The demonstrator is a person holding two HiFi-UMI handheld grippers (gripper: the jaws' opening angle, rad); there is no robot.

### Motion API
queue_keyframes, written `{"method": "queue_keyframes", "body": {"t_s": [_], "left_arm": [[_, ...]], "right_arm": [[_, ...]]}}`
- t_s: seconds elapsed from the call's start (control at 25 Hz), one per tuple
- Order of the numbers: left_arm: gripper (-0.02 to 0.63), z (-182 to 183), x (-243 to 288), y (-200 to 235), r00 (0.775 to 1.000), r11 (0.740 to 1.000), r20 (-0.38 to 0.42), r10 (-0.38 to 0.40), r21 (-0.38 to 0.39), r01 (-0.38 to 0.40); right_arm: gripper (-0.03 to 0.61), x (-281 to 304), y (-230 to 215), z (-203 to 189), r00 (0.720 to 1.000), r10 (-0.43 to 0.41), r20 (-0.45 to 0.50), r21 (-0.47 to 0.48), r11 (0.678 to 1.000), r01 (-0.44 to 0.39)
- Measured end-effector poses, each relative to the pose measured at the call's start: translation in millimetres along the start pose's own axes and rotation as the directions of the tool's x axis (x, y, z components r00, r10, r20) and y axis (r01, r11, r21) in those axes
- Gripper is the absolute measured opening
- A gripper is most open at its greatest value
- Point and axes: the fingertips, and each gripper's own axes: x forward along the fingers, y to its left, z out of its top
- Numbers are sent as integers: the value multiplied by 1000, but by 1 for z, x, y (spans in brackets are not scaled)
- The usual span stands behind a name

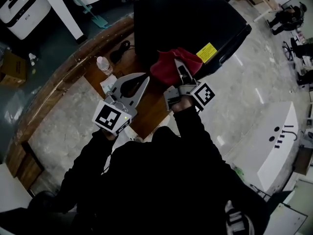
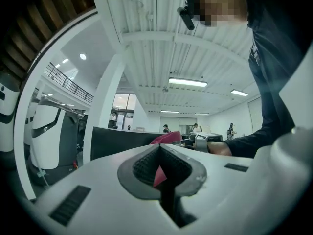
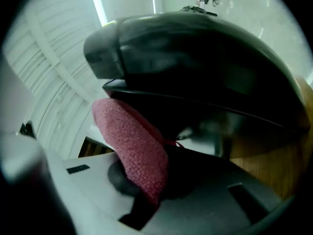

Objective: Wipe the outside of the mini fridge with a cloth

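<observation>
We log: right gripper [image 1: 177, 67] fingers clamp cloth [image 1: 164, 66] | mini fridge [image 1: 190, 18] at 12 o'clock, just beside cloth | left gripper [image 1: 145, 77] fingers together, farther

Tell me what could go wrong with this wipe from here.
1. The right gripper pinches just part of the cloth; rubbing against the mini fridge might pull it free.
2. The cloth bunches to one side of the jaws, so bare tips may scrape the glossy fridge.
3. A bottle stands on the table beside the fridge; a wide sweep could topple it.
</observation>
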Motion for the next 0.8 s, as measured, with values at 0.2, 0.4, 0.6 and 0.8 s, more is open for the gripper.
{"method": "queue_keyframes", "body": {"t_s": [0.2, 0.4, 0.6, 0.8], "left_arm": [[6, -11, 20, 1, 998, 999, -23, -50, -18, 50], [6, -26, 50, 17, 995, 997, -66, -70, -26, 69], [6, -59, 68, 23, 988, 996, -130, -85, -51, 79], [6, -113, 90, 29, 972, 995, -215, -95, -60, 84]], "right_arm": [[34, -5, -10, 8, 996, -21, 83, 125, 992, 11], [34, 5, -32, 9, 994, -50, 96, 220, 975, 28], [34, -3, -85, -5, 985, -154, 73, 304, 944, 125], [34, -6, -145, -17, 973, -229, 39, 367, 909, 199]]}}
